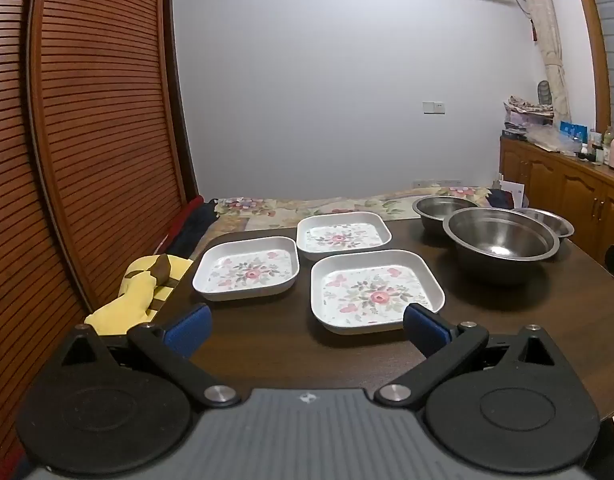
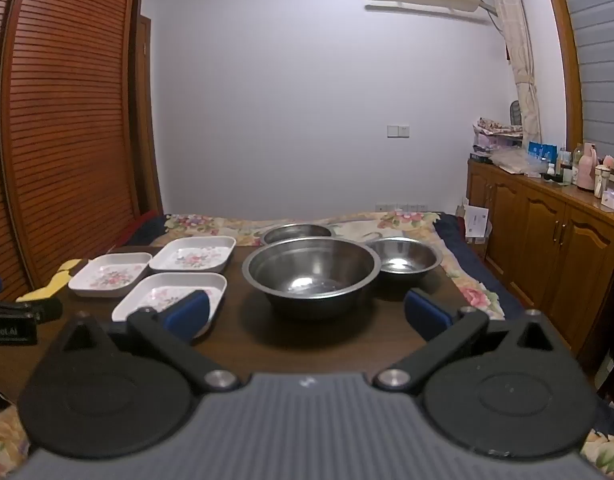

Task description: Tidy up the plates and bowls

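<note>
Three square white plates with flower prints lie on the dark wooden table point(image 1: 267, 356): a near plate point(image 1: 375, 292) point(image 2: 175, 294), a left plate point(image 1: 247, 268) point(image 2: 109, 274) and a far plate point(image 1: 343, 236) point(image 2: 193, 258). To their right stand three steel bowls: a big bowl point(image 1: 501, 242) point(image 2: 311, 272), a far bowl point(image 1: 443, 208) point(image 2: 297, 233) and a small right bowl point(image 1: 547, 220) point(image 2: 403, 260). My left gripper point(image 1: 307, 326) is open just short of the near plate, nothing between its fingers. My right gripper point(image 2: 307, 316) is open in front of the big bowl, holding nothing.
A yellow cloth point(image 1: 143, 292) lies off the table's left edge beside a slatted wooden door point(image 1: 87, 140). Behind the table is a bed with a flowered cover point(image 2: 387, 220). A wooden cabinet point(image 2: 547, 232) with bottles runs along the right wall.
</note>
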`<state>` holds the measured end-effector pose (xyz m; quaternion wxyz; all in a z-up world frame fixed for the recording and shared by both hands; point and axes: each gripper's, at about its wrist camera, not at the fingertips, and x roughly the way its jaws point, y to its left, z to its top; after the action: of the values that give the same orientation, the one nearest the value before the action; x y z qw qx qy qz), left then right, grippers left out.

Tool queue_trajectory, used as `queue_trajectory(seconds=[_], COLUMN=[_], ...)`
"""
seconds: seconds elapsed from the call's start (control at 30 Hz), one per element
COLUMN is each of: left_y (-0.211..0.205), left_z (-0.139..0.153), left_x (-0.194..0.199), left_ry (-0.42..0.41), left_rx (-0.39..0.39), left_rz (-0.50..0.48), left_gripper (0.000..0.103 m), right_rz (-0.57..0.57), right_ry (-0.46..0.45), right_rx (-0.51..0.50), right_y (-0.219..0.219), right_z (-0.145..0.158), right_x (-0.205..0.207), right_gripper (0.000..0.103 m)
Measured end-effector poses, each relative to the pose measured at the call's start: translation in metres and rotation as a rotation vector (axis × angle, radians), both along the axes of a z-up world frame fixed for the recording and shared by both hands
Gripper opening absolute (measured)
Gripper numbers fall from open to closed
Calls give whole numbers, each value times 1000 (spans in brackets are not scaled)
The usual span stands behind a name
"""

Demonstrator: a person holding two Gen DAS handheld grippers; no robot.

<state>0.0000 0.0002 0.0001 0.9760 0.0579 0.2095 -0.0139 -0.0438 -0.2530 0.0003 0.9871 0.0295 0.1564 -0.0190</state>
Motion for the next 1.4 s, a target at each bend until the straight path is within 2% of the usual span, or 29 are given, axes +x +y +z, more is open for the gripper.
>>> queue_trajectory(seconds=[1.4], left_y=[0], left_z=[0], left_x=[0], left_ry=[0], left_rx=[0], left_rz=[-1], left_gripper=[103], right_rz=[-5], right_ry=[6], right_rx=[11], right_y=[-3], right_z=[-3], right_x=[1], right_gripper=[103])
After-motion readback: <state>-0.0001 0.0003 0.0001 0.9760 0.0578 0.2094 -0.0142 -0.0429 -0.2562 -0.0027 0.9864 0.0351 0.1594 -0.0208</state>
